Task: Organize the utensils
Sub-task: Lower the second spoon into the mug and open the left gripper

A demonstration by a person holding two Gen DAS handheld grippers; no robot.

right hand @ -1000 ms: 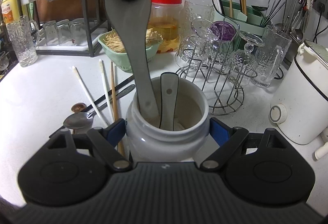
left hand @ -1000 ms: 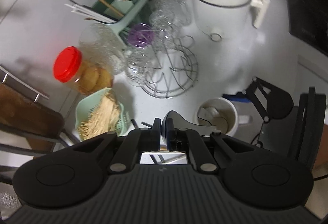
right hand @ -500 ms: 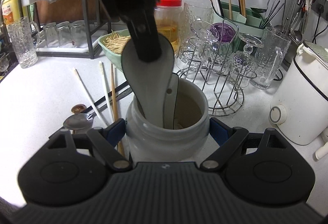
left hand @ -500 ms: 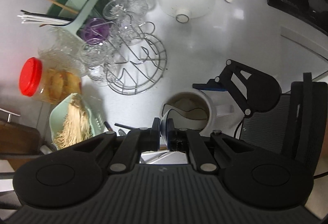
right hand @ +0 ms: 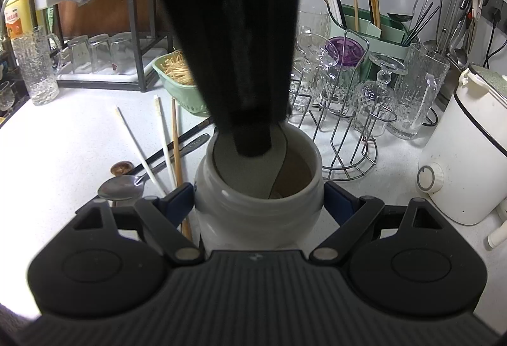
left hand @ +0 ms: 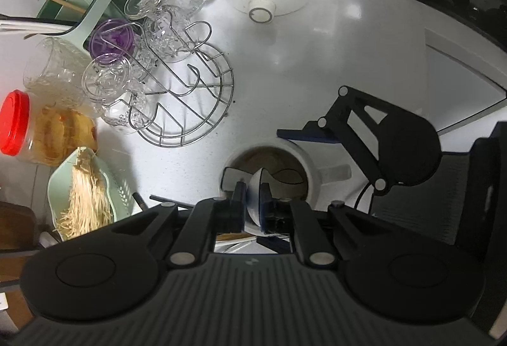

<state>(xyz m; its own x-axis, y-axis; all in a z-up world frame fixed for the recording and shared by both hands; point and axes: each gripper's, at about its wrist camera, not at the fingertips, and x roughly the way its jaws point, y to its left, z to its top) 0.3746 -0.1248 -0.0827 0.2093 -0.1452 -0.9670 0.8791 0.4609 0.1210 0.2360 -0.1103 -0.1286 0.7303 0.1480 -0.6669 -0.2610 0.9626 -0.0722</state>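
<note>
**Spoon going into the crock, lower than a second ago**

Vs 1 s ago: my left tongs (left hand: 252, 198) have come down over the white crock (right hand: 258, 203). In the right wrist view the spoon was high above the crock then, whole handle showing; now the black left tool fills the upper centre of the frame and only the wide grey end of the spoon (right hand: 250, 170) shows, at the crock mouth, mostly inside. In the left wrist view the crock (left hand: 304, 168) has shifted from lower right to just above the tongs, centre bottom.

Left tongs: pressed in on the spoon (left hand: 255, 197), pinching its end. Right tongs (right hand: 258, 203): spread around the crock body, blue pads (right hand: 177, 198) against both sides, gripping it on the bench (right hand: 79, 137).

Spoon look: grey-white ceramic, dark edge line, flat broad shape. A second spoon stands inside the crock; its black-rimmed top (left hand: 229, 179) shows in the left view.

Left of the crock on the bench, lower left of the right view: metal spoon (right hand: 118, 187), white chopsticks (right hand: 139, 149), wooden chopstick (right hand: 177, 152), dark utensil handle (right hand: 190, 143), not yet sorted. Wire glass rack (right hand: 345, 111) centre right.
</note>
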